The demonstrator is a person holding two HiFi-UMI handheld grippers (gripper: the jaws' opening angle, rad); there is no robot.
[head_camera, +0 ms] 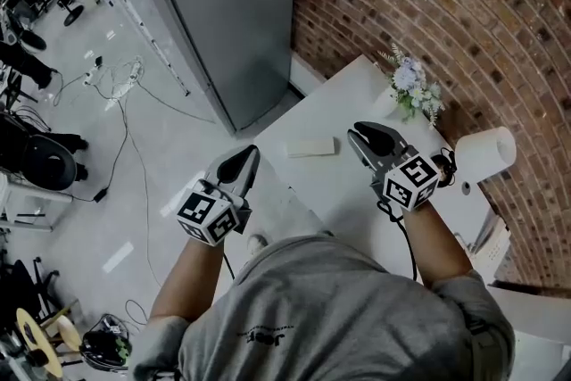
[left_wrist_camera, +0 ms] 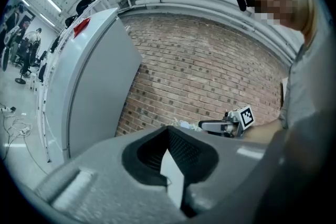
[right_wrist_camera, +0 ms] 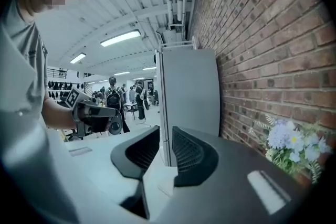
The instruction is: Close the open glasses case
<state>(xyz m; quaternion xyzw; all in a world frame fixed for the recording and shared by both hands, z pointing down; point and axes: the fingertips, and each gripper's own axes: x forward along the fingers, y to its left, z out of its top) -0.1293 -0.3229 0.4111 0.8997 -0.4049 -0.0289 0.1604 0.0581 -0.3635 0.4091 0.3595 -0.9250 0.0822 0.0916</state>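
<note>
Past my grey shirt [head_camera: 339,308], left fingers [left_wrist_camera: 186,152] are pressed together and right fingers [right_wrist_camera: 191,157] barely apart, both empty above the bench [head_camera: 357,94], so the glasses case [head_camera: 311,147] lying flat near its left edge may spring open if its lid isn't latched.

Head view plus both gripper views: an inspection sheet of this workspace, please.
Surface: white table.
Job's things: pale case lying flat, apparently closed, untouched.
Clutter: flower bunch and paper roll by the wall.
Grippers: left tongs together, empty; right tongs narrowly apart, empty; neither touches the case.
Cables: loose leads on the floor; one lead along the right forearm.
Surroundings: brick wall, grey cabinet, people at far desks.
</note>
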